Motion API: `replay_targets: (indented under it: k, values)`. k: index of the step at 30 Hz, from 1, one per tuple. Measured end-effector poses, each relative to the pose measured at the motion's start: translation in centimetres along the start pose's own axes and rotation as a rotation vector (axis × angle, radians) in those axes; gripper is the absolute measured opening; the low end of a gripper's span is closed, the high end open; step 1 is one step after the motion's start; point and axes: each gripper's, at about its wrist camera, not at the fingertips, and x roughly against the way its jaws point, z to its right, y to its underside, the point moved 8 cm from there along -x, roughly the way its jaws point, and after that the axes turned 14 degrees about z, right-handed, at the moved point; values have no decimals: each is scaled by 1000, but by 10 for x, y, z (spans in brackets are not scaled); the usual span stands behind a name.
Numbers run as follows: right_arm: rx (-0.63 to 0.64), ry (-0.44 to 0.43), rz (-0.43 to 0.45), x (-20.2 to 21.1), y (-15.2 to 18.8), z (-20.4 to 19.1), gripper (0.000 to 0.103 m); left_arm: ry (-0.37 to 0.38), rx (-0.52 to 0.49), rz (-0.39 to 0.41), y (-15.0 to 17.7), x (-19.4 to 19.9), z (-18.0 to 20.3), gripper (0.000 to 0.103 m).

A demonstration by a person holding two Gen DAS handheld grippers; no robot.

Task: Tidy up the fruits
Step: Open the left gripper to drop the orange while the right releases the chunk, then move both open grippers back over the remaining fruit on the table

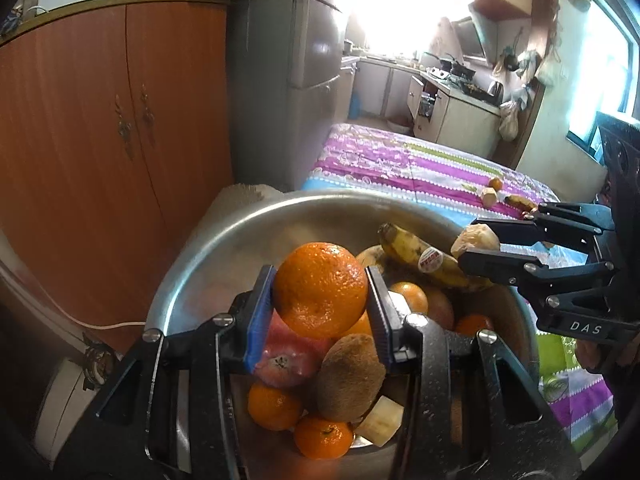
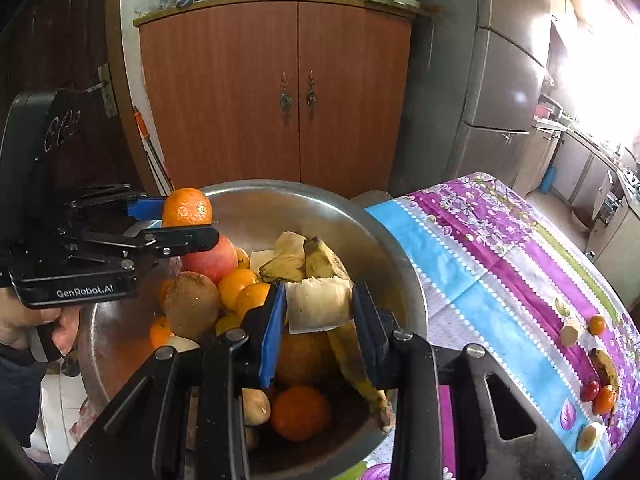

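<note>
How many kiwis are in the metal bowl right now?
1 visible: a kiwi on the fruit pile inside the metal bowl, below the orange held by the left gripper. Others may be buried.

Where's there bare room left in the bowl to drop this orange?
Free: the far inner wall of the metal bowl, behind the orange in the left tongs. Crowded: the near middle, piled around the kiwi and apple, and the banana side.
</note>
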Motion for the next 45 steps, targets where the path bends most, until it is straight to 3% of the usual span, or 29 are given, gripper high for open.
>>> replay_targets:
  k: [19,25,27,30,32,34,35,37,39,40,42,45]
  values:
    - [-45,-53,-63,-20,16,0,37,-17,-11,-45,3,-7,-6,46]
    - [-49,-55,-23,-10,9,1,43,-45,-6,-30,-3,-5,-8,80]
    - [-58,-49,12,0,3,3,59,-64,15,-11,-9,0,-11,83]
    - [-62,-17,115,35,-13,11,60,-89,30,76,-30,20,-5,84]
    - [-52,33,202,70,-19,24,65,-98,-2,156,-50,41,12,90]
    - [-49,120,286,111,-18,46,93,-52,-49,260,-70,65,50,103]
    - [-60,185,334,137,-11,65,103,-22,-83,302,-77,74,71,103]
    - [-98,264,345,165,7,95,103,56,-149,392,-83,88,131,103]
    - [-193,376,308,191,44,142,103,138,-175,422,-76,86,180,103]
    - [-246,429,279,198,63,164,103,191,-187,399,-72,78,202,103]
    - [-353,540,173,207,108,207,103,344,-180,279,-54,42,253,103]
    - [-428,682,-31,209,173,253,103,413,-139,60,-16,-34,302,103]
